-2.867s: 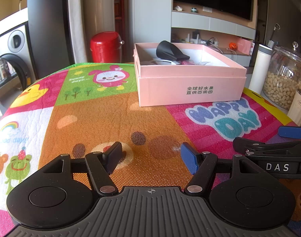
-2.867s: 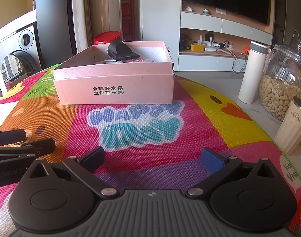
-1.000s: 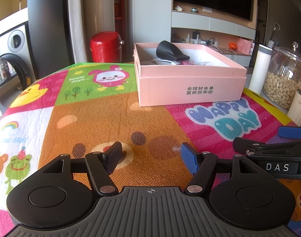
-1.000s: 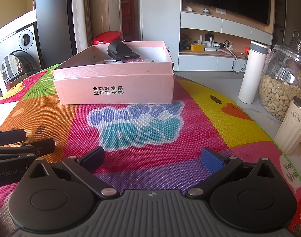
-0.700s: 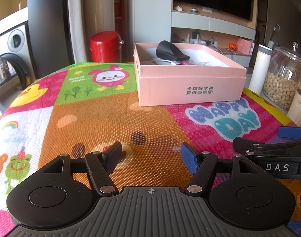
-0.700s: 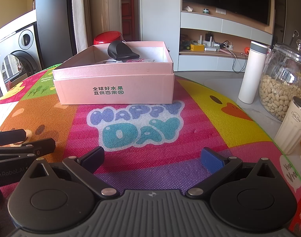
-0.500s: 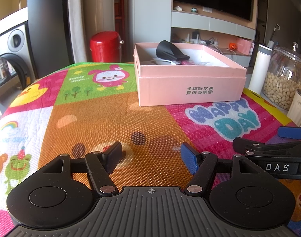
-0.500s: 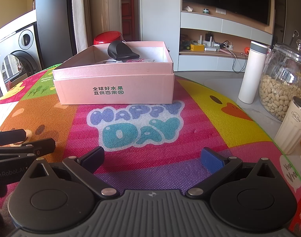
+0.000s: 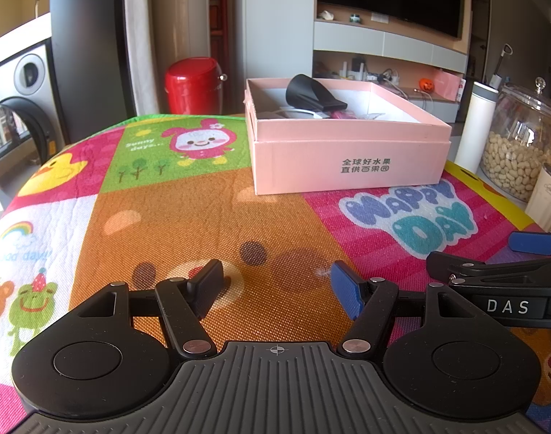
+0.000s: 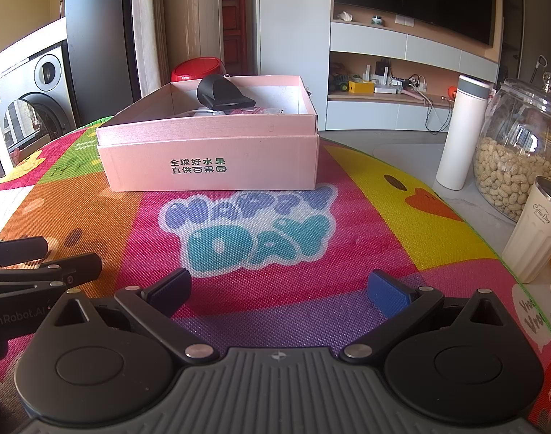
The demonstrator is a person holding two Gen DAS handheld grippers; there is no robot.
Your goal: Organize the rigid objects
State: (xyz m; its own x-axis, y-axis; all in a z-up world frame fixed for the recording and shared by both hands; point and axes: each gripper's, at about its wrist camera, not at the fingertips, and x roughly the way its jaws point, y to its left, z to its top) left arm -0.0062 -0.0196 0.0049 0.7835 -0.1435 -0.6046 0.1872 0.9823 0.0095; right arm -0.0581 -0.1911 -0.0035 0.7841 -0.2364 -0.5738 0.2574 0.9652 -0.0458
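A pink cardboard box (image 9: 351, 159) (image 10: 210, 166) stands on the colourful cartoon mat (image 9: 188, 217) (image 10: 347, 217) at the far side of the table. Inside it lies a black nozzle-shaped object (image 9: 311, 96) (image 10: 221, 96) over a few smaller items that the box wall partly hides. My left gripper (image 9: 277, 287) rests low over the orange patch, open, with only mat between its fingers. My right gripper (image 10: 279, 291) rests beside it over the purple and pink stripes, open and holding nothing. Each gripper shows at the edge of the other's view.
A white bottle (image 10: 460, 130), a glass jar of peanuts (image 10: 521, 152) and a white lidded cup (image 10: 535, 228) stand along the table's right edge. A red bin (image 9: 192, 85) and a washing machine (image 9: 22, 83) stand beyond the table at left.
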